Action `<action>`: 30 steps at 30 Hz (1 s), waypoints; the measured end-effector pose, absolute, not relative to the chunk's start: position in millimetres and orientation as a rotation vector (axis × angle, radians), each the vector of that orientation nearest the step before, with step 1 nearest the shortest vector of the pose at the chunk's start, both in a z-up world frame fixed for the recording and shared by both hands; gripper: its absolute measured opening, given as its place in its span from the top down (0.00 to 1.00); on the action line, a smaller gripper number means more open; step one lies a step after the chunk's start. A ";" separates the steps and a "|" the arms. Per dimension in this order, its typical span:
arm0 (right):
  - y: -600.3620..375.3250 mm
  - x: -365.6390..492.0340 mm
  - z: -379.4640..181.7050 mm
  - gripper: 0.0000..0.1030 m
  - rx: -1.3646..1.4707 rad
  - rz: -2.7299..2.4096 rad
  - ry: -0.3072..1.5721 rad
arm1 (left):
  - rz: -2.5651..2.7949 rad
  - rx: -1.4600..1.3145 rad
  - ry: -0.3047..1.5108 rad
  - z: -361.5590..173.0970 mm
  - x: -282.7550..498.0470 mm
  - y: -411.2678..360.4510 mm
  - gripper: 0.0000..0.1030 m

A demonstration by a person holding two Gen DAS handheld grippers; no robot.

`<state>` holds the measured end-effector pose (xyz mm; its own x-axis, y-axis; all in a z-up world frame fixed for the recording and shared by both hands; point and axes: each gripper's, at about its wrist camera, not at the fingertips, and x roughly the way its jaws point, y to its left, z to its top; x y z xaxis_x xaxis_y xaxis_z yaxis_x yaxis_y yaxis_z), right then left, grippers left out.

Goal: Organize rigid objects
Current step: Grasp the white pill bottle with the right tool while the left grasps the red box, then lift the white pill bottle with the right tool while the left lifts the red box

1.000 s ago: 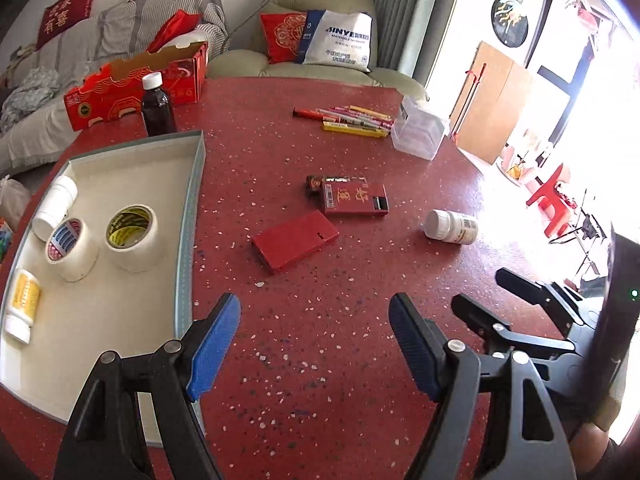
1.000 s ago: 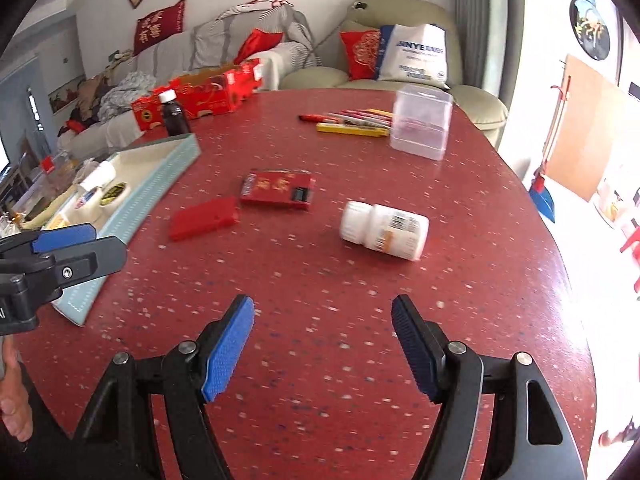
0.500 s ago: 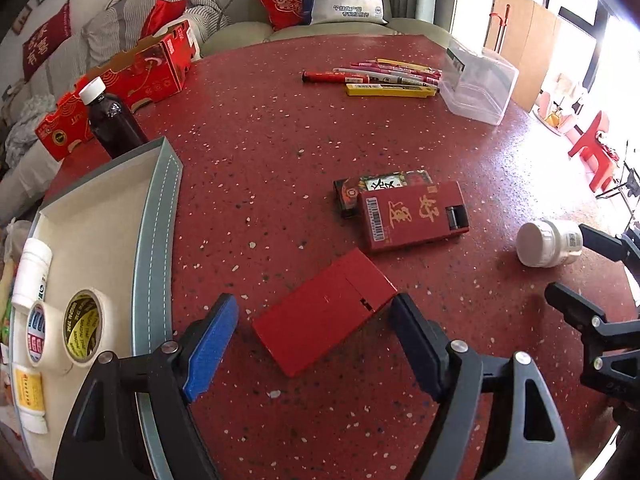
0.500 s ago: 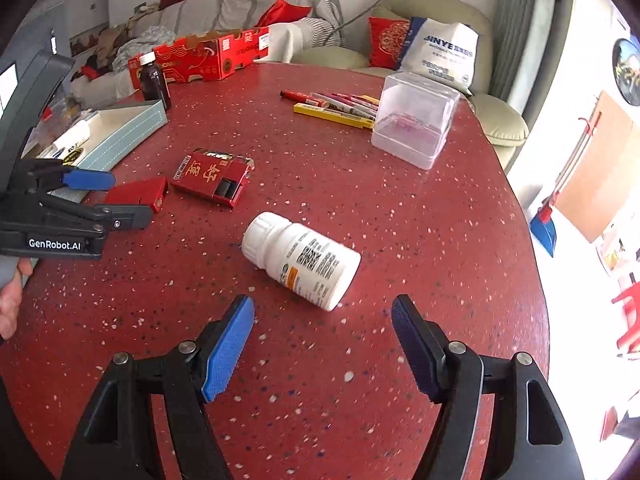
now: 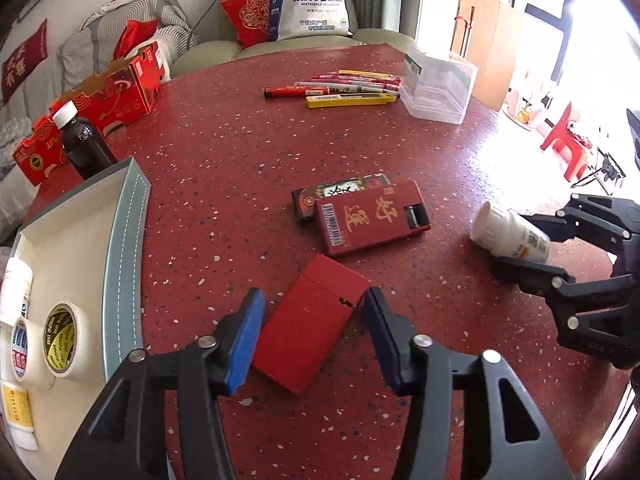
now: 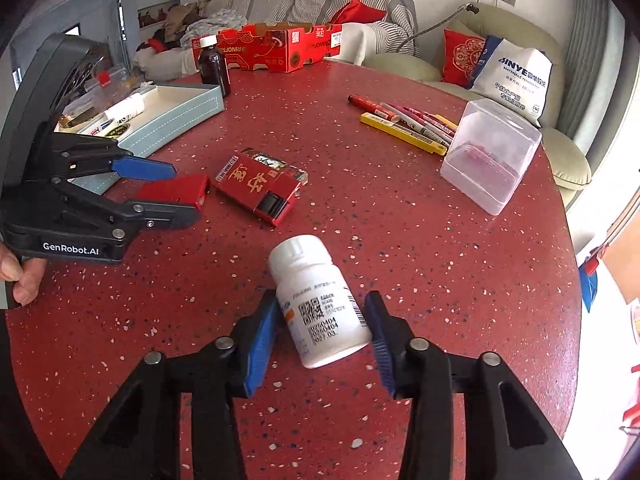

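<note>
Two grippers work over a red speckled table (image 5: 248, 168), one camera view each.

Left wrist view: left gripper (image 5: 314, 332) points down at a plain red box (image 5: 312, 324) lying flat on the table. Its jaws have just been closing; the box sits between the blue pads. Left pad looks to touch the box's edge; on the right a sliver of table shows between pad and box, so no firm grip can be made out. Just beyond the box: a red pack with gold characters (image 5: 372, 216), partly overlapping a darker pack (image 5: 340, 192). Far side of table: a row of pens (image 5: 340, 88) beside a clear plastic container (image 5: 438, 88). Left edge: a pale tray (image 5: 124, 248) holding two tape rolls (image 5: 66, 338) and white bottles. Behind the tray, a dark brown bottle (image 5: 82, 140) and a red carton (image 5: 96, 108). At right, the right gripper (image 5: 520, 248) clamps a white pill bottle (image 5: 508, 232).

Right wrist view: right gripper (image 6: 324, 328) narrowed onto the white pill bottle (image 6: 320, 304), both blue pads pressed against its labelled sides, cap pointing away from the camera. Whether the bottle rests on the table, cannot tell. Left gripper (image 6: 160, 188) at left, held by a hand (image 6: 20, 276), the red box (image 6: 176, 190) between its fingers. Tray (image 6: 176, 120) behind it; pens (image 6: 404, 120) and clear container (image 6: 492, 156) to the right.
</note>
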<state>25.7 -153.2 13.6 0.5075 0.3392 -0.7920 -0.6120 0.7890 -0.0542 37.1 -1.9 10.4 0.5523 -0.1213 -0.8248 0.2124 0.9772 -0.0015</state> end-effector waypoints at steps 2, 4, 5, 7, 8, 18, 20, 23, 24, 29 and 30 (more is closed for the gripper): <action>-147.8 20.5 14.0 0.66 -0.338 0.562 0.869 | -0.201 0.095 0.956 10.7 32.6 -3.9 0.59; -143.0 17.6 14.6 0.67 -0.315 0.542 0.875 | -0.204 0.099 0.945 10.9 26.4 -6.0 0.62; -140.8 16.4 14.7 0.67 -0.302 0.529 0.879 | -0.206 0.099 0.938 10.8 22.8 -6.6 0.62; -137.1 13.3 15.1 0.67 -0.268 0.516 0.886 | -0.207 0.095 0.926 10.8 17.3 -7.4 0.62; -134.3 10.8 15.4 0.67 -0.259 0.510 0.887 | -0.207 0.090 0.922 11.0 14.6 -6.9 0.62; -124.8 -24.8 19.2 0.67 -0.089 0.483 0.909 | -0.140 0.024 0.903 12.4 -26.0 8.3 0.63; -120.6 -29.1 17.9 0.67 -0.072 0.479 0.908 | -0.137 0.020 0.904 11.9 -29.7 10.4 0.63; -112.8 -30.4 17.1 0.67 -0.118 0.461 0.903 | -0.126 0.001 0.909 10.7 -30.5 13.9 0.62; -111.6 -30.2 16.8 0.67 -0.125 0.458 0.902 | -0.124 -0.006 0.908 10.2 -30.1 15.0 0.62; -102.4 -34.6 14.8 0.67 -0.195 0.427 0.890 | -0.121 -0.013 0.902 9.1 -30.5 15.1 0.62; -101.5 -35.2 14.7 0.67 -0.202 0.423 0.888 | -0.121 -0.014 0.902 9.1 -30.3 15.1 0.62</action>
